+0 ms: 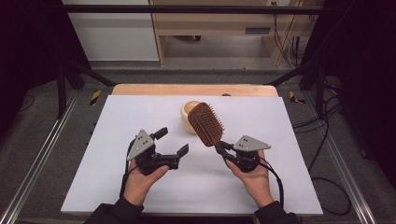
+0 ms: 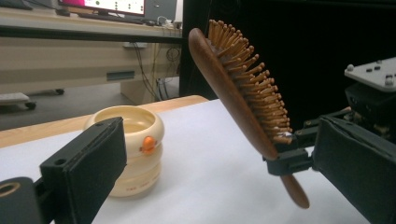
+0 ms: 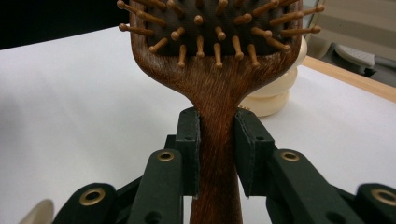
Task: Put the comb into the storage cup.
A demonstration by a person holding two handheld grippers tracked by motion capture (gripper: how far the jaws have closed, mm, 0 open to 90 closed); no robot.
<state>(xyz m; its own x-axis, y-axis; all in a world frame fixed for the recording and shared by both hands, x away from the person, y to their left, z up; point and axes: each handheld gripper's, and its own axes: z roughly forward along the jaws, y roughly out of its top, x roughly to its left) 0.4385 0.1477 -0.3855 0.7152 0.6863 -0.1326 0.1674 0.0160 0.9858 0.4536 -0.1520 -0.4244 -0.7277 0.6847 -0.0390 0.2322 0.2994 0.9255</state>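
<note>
At eight o'clock on the desk (image 1: 140, 196), the left hand-held gripper (image 1: 172, 141) gapes wide, empty. At centre a cream ribbed pot (image 1: 189, 115) sits behind the wooden hairbrush (image 1: 206, 124), raised and tilted, its neck pinched by the right hand-held gripper (image 1: 221, 147) at four o'clock. The smooth handle could pivot, knocking the pot.

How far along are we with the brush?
Done: the right tool has the brush clamped by its handle and lifted off the table. In hand: it is held tilted beside the cup. Left: the open left tool has not touched anything yet.
</note>
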